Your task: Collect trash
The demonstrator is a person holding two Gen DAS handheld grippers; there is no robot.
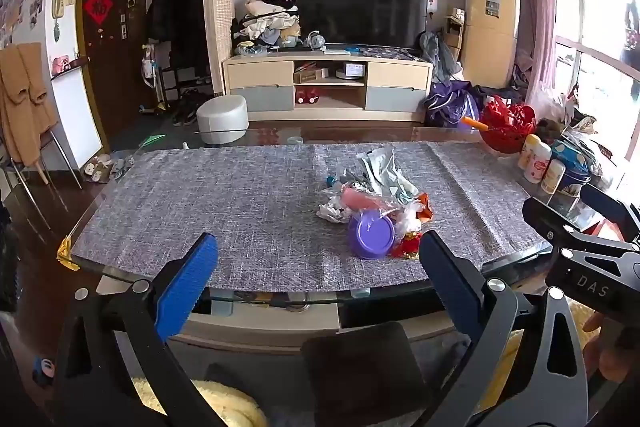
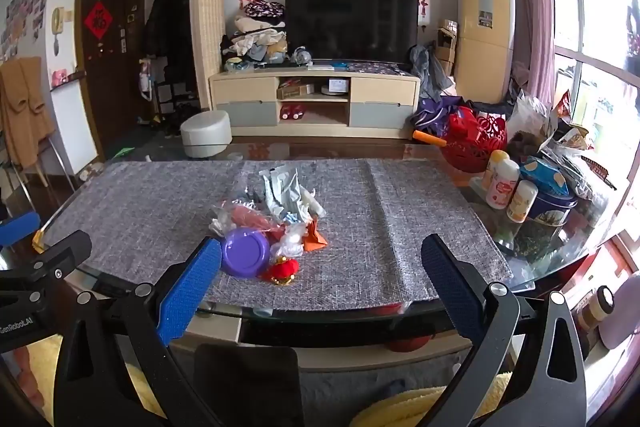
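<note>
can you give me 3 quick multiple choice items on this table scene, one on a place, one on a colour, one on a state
1. Where does the trash pile lie?
A. on the grey table mat
B. on the TV stand
C. on the floor

2. What colour is the round lid at the pile's near edge?
A. green
B. purple
C. yellow

3. How do the left gripper and right gripper stand?
A. both shut on trash
B. one open, one shut
C. both open, holding nothing

Answers: 1 A, the pile rests on the grey table mat. 2 B, the lid is plainly purple. 3 C, the blue pads stand wide apart, short of the pile.
</note>
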